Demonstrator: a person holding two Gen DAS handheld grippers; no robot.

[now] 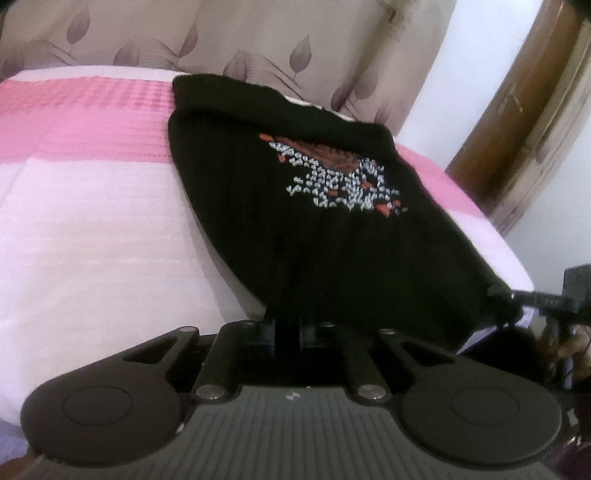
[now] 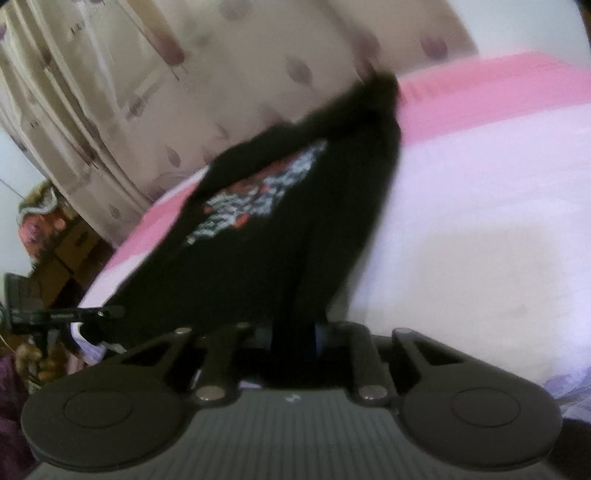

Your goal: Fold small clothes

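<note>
Left claw (image 1: 284, 330) pinching black shirt (image 1: 295, 221) hem — lengthwise away

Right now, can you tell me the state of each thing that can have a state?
Black shirt: lying on the bed, print facing up, near hem pinched at two points.
Left gripper: shut on the shirt hem.
Right gripper: shut on the shirt hem.
Bed cover: spread flat under the shirt.

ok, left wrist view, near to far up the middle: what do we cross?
Left tool → black printed garment on the pink-and-white bedspread → beige leaf-patterned curtain.
</note>
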